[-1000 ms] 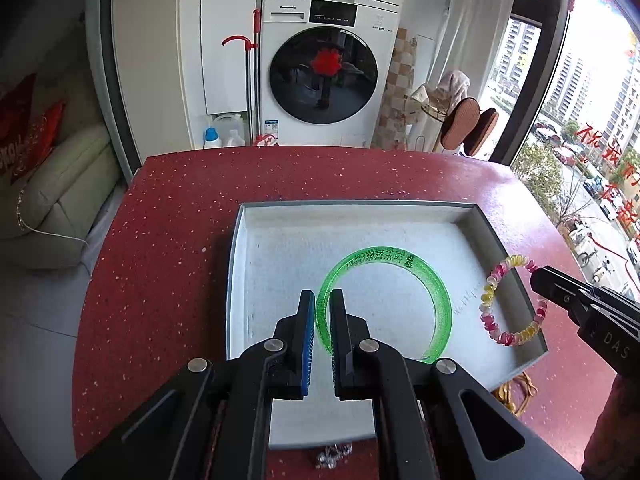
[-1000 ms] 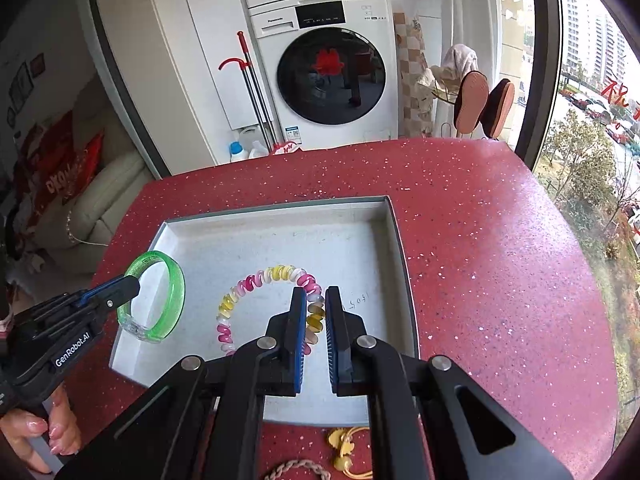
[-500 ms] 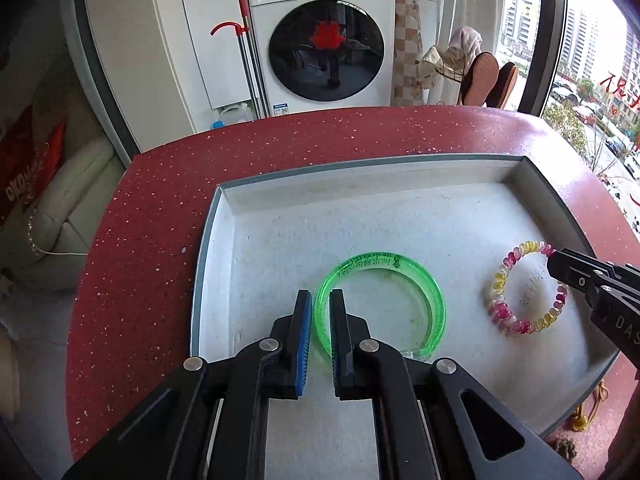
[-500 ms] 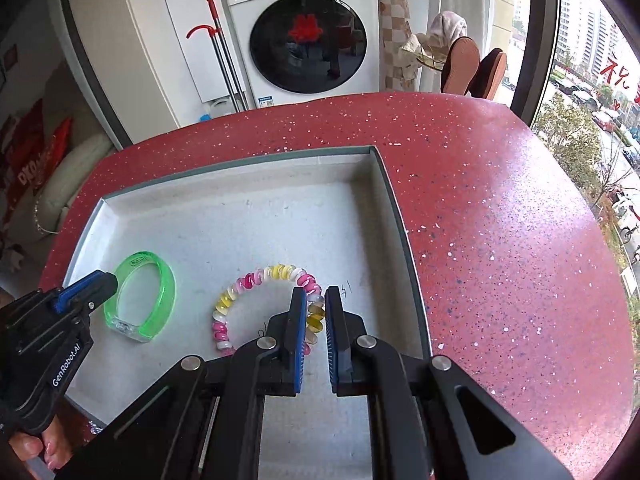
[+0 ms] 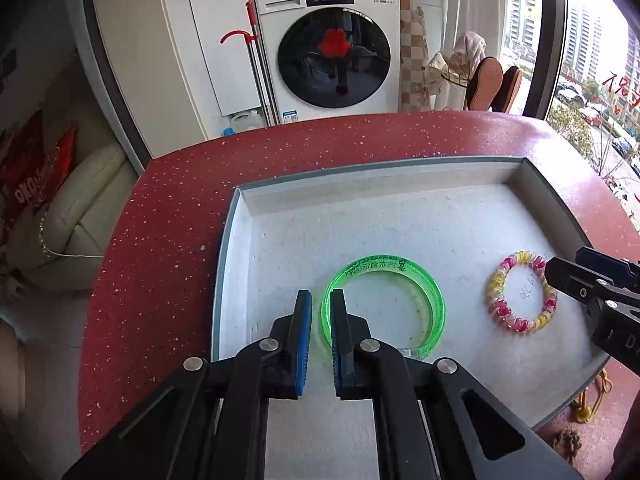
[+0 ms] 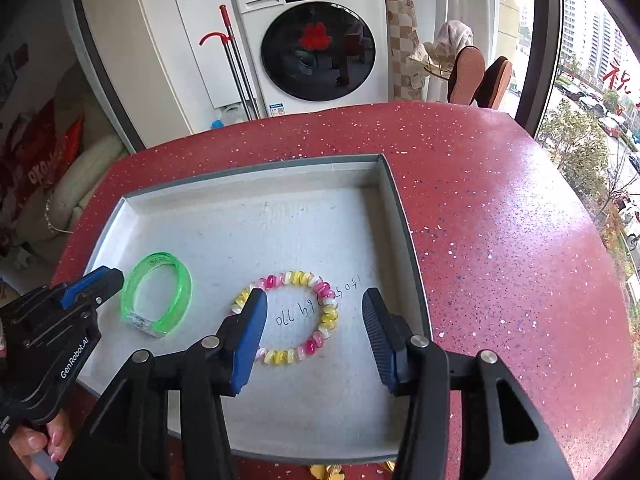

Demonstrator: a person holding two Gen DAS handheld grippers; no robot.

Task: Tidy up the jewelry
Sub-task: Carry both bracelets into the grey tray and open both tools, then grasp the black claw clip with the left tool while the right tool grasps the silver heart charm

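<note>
Black plastic arms carry our right gripper, whose blue-padded fingers stand wide apart over the near right part of the tray; nothing is between the pads. Beneath them lies the beaded bracelet, a loop of glossy pink, yellow and white beads flat on the tray floor, with dark handwritten marks inside its ring. Our left finger of that gripper overlaps the loop's left side in the view; we cannot tell whether it touches.

Our left gripper is nearly clenched, its ribbed blue pads a narrow slot apart. The near rim of the green bangle runs up through that slot, yet we cannot tell whether the pads press on it. This bangle is translucent, bright green plastic, a broad ring with dark lettering on its far arc and a clear patch on its near edge, resting on the tray floor well left of the beaded bracelet.

Both pieces sit in the shallow grey tray, rectangular, matte and slightly scuffed, with low upright walls. It rests on the red speckled counter, rounded at its edges. Beyond the counter stands a white front-loading washing machine with a dark round door.
</note>
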